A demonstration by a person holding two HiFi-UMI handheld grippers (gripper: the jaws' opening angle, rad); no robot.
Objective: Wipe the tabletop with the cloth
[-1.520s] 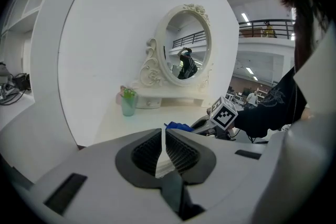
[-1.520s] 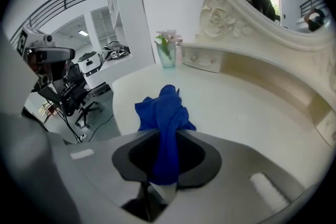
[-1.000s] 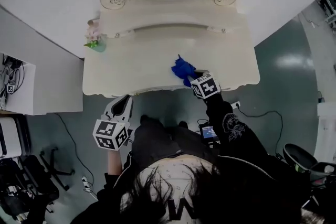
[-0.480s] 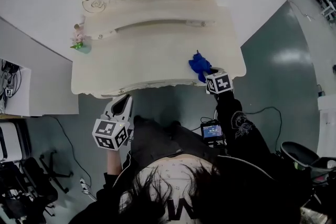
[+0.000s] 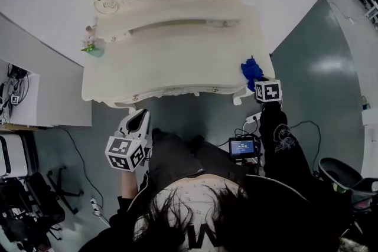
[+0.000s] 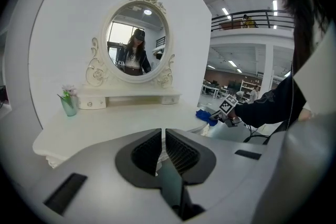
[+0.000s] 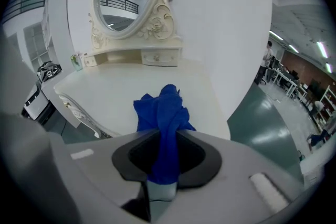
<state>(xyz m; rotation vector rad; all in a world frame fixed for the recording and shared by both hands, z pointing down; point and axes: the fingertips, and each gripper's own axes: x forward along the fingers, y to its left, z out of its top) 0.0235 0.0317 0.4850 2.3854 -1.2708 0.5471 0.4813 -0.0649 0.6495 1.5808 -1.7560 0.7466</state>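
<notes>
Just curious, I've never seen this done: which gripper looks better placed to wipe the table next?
The right gripper: its jaws are shut on the blue cloth, at the right edge of the tabletop. The left gripper is shut, empty, and held in front of the tabletop, off it.

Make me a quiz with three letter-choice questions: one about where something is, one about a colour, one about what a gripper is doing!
1. Where on the tabletop is the cloth?
A. right front corner
B. left back corner
C. the middle

2. What colour is the cloth?
A. red
B. blue
C. yellow

3. How is the left gripper?
A. shut on the cloth
B. wide open
C. shut and empty

Answers:
1 A: the head view shows it at that corner.
2 B: both views show it bright blue.
3 C: its jaws sit almost together with nothing between them; the right gripper holds the cloth.
</notes>
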